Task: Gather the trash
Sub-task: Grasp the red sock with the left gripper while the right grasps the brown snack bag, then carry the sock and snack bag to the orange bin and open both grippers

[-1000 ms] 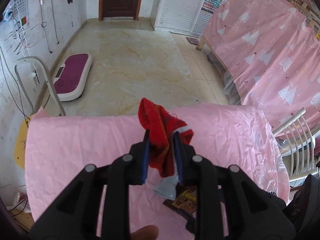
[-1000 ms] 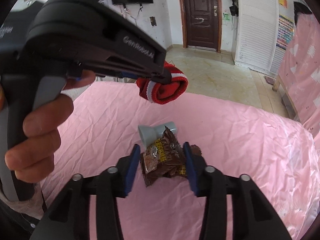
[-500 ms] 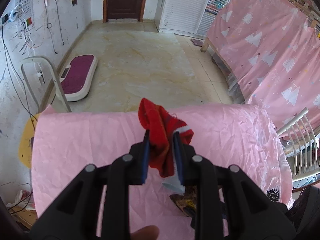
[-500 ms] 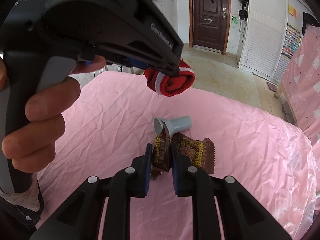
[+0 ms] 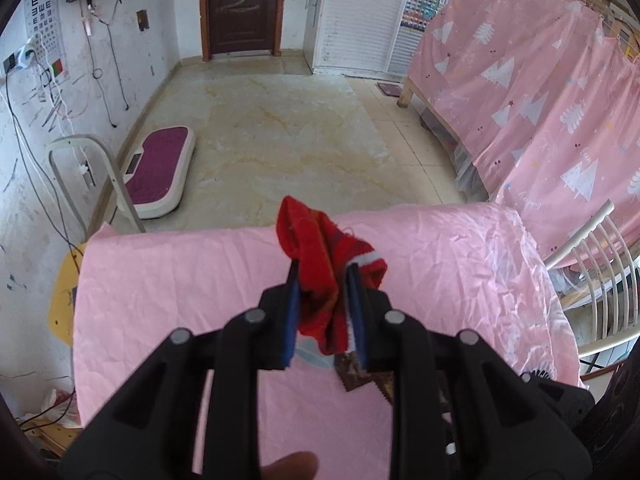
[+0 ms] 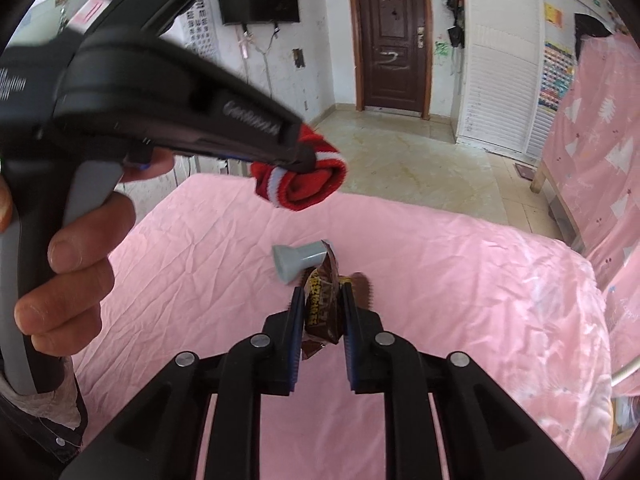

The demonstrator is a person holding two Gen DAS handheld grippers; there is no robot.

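My left gripper [image 5: 322, 280] is shut on a red sock [image 5: 320, 252] with a white-striped cuff, held above the pink-covered table [image 5: 180, 280]; the sock also shows in the right wrist view [image 6: 304, 184], hanging from the left gripper [image 6: 304, 160]. My right gripper [image 6: 322, 300] is shut on a brown snack wrapper [image 6: 320, 308], lifted just off the cloth. A second brown wrapper [image 6: 362, 284] lies behind it. A grey funnel-shaped plastic piece [image 6: 296, 260] lies on the table just beyond. The wrapper shows below the sock in the left wrist view [image 5: 356, 372].
The pink cloth [image 6: 480, 300] covers the whole table. Beyond the far edge is tiled floor [image 5: 280, 132] with a purple scale [image 5: 160, 168]. A white chair [image 5: 592, 280] stands at the right, pink curtains [image 5: 540, 92] behind it.
My right gripper closed on the brown wrapper and lifted it a little. My left gripper rose slightly, still holding the sock.
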